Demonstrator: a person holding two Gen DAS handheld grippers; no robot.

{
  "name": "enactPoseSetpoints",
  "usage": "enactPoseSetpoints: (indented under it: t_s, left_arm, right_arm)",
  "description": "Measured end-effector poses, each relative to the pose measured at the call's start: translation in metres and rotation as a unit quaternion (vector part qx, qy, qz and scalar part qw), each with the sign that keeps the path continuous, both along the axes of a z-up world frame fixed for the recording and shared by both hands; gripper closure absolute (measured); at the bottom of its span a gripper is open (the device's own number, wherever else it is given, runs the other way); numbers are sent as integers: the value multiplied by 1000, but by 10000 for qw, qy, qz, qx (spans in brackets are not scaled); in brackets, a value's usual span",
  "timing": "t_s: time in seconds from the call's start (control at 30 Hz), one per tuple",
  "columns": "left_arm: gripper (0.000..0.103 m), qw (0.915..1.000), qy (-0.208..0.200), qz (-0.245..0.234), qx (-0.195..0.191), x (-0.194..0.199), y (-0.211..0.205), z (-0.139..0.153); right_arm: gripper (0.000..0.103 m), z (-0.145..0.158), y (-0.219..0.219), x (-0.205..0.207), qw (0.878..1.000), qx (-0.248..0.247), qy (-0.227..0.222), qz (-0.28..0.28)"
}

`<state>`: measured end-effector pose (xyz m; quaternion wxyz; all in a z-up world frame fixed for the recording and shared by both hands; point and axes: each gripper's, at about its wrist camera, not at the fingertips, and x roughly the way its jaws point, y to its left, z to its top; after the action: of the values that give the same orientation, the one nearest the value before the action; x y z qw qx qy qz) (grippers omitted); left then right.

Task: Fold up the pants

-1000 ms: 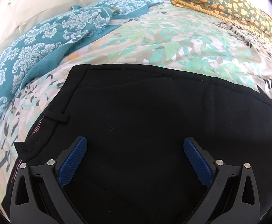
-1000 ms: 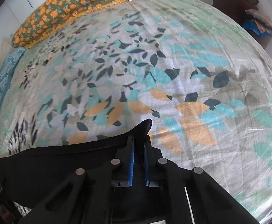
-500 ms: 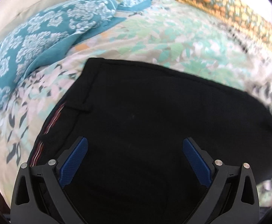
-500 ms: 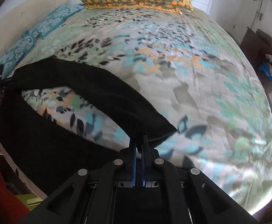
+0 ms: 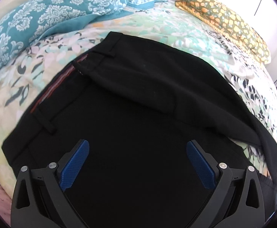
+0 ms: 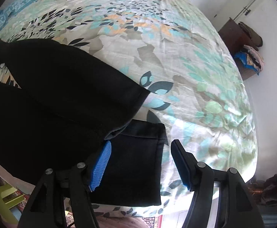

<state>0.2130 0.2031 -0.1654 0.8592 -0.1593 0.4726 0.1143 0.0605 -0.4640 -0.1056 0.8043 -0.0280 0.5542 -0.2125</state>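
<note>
The black pants (image 5: 142, 114) lie spread on the bed (image 6: 195, 72), close to its near edge, on a bedspread printed with teal, green and orange leaves. In the left wrist view the waistband end shows, with a belt loop (image 5: 47, 123) and a strip of red-brown striped lining (image 5: 62, 81) along the opened top edge. One layer of the cloth is folded over the other there, so a raised fold runs slantwise across the garment toward the bed's right side. In the right wrist view the two leg ends lie one upon the other: the upper leg (image 6: 62, 95) ends in a hem that rests slantwise over the lower leg (image 6: 134, 163), whose hem lies flat near the bed's near edge.

The left hand-held gripper (image 5: 137, 161) hovers over the seat of the pants with its jaws spread wide, holding nothing; its blue pads (image 5: 74, 165) stand well apart above the dark cloth. The right hand-held gripper (image 6: 140, 163) is likewise open and empty, its jaws set on either side of the lower leg's hem, the left pad (image 6: 100, 167) just beside the edge of the upper leg.

Farther off, a teal damask blanket (image 5: 43, 22) lies bunched at the bed's far left corner, and an orange-patterned pillow (image 5: 229, 20) rests along the far right edge.
</note>
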Motion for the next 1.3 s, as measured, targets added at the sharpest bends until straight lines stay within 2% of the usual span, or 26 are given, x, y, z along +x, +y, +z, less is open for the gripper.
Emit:
enactPoseSetpoints:
  t_s: [0.07,0.17,0.27,0.37,0.43,0.53,0.67,0.73,0.8,0.9,0.97,1.03,1.1,1.2,1.23,1.27,1.3]
  left_arm:
    - [1,9999,-83,-85,-68,3,-3,2]
    - [1,9992,-261,-257,151,6,-9,8]
    - [1,9989,-166,-295,332,9,-10,1]
    - [1,9995,-4,-160,255,9,-4,-9]
    - [1,9996,77,-93,260,9,0,-15]
    - [1,9976,176,-198,633,12,-8,-19]
    - [1,9914,324,-360,1214,12,-24,-27]
    - [0,9919,291,-333,1191,11,-23,-27]
    - [0,9926,274,-317,1137,12,-22,-27]
    - [0,9918,260,-291,1220,12,-23,-28]
    - [0,9916,241,-278,1237,11,-24,-28]
    - [0,9919,224,-266,1224,10,-24,-28]
    - [0,9919,213,-267,1225,8,-24,-28]
    - [0,9919,198,-264,1226,8,-24,-28]
    - [0,9919,190,-261,1229,8,-24,-29]
    - [0,9919,182,-256,1234,8,-24,-29]
    - [0,9918,172,-247,1243,8,-25,-29]
  right_arm:
    - [25,19,12,-10,9989,9,-419,-194]
    - [10,42,37,-18,9914,363,-1181,-418]
    - [10,47,64,-15,9793,995,-1703,-452]
    - [10,37,79,-8,9595,1889,-2031,-492]
    - [10,23,79,-6,9342,2616,-2329,-677]
    - [10,-8,69,-3,8893,3556,-2618,-1188]
    - [10,-25,41,-19,8322,4092,-3039,-2180]
    - [10,-27,29,-27,8029,4371,-3167,-2532]
    - [10,-30,23,-27,7865,4678,-3060,-2626]
    - [10,-39,22,-21,7820,4872,-2807,-2687]
    - [10,-51,21,-13,7713,5013,-2749,-2798]
    - [10,-63,16,-6,7713,4996,-2682,-2890]
    - [10,-72,9,0,7834,4661,-2590,-3194]
    - [15,-73,-4,-8,7806,4047,-2994,-3706]
    - [25,-72,-7,-11,7781,3855,-3109,-3863]
    - [45,-73,-11,-11,7769,3746,-3167,-3946]
    - [53,-74,-14,-10,7800,3641,-3130,-4013]
